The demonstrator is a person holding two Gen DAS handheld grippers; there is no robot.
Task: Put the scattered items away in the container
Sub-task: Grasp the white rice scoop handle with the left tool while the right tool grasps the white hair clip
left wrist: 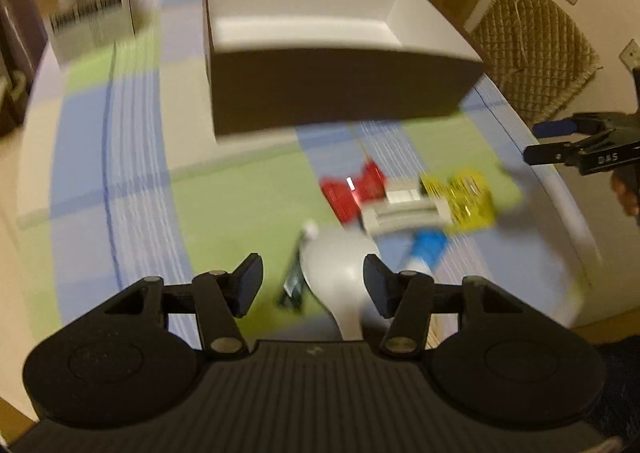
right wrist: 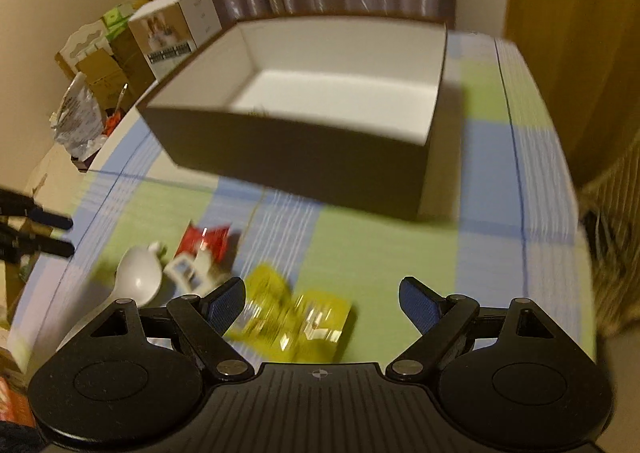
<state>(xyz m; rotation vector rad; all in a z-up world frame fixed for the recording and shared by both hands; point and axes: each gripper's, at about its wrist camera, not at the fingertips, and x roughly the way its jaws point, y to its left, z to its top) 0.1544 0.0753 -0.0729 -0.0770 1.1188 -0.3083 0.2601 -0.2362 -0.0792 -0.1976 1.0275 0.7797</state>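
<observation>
A brown box (left wrist: 336,89) (right wrist: 304,157) with a white inside stands open on the checked tablecloth. In front of it lie a red packet (left wrist: 352,189) (right wrist: 204,241), a yellow packet (left wrist: 468,193) (right wrist: 296,317), a small white piece (left wrist: 400,209) (right wrist: 192,269), a blue-capped item (left wrist: 428,245) and a thin black item (left wrist: 294,281). My left gripper (left wrist: 314,281) (right wrist: 69,235) is open over the bowl of a white spoon (left wrist: 340,273) (right wrist: 138,281), and its left pad stands clear of the spoon. My right gripper (right wrist: 322,301) (left wrist: 534,141) hangs wide open just above the yellow packet.
The round table's edge (left wrist: 560,213) curves close on the right. A printed carton (left wrist: 88,1) (right wrist: 168,37), cardboard boxes (right wrist: 100,69) and a foil bag (right wrist: 78,113) crowd the far left. A quilted chair back (left wrist: 536,49) stands beyond the table. Both views are motion-blurred.
</observation>
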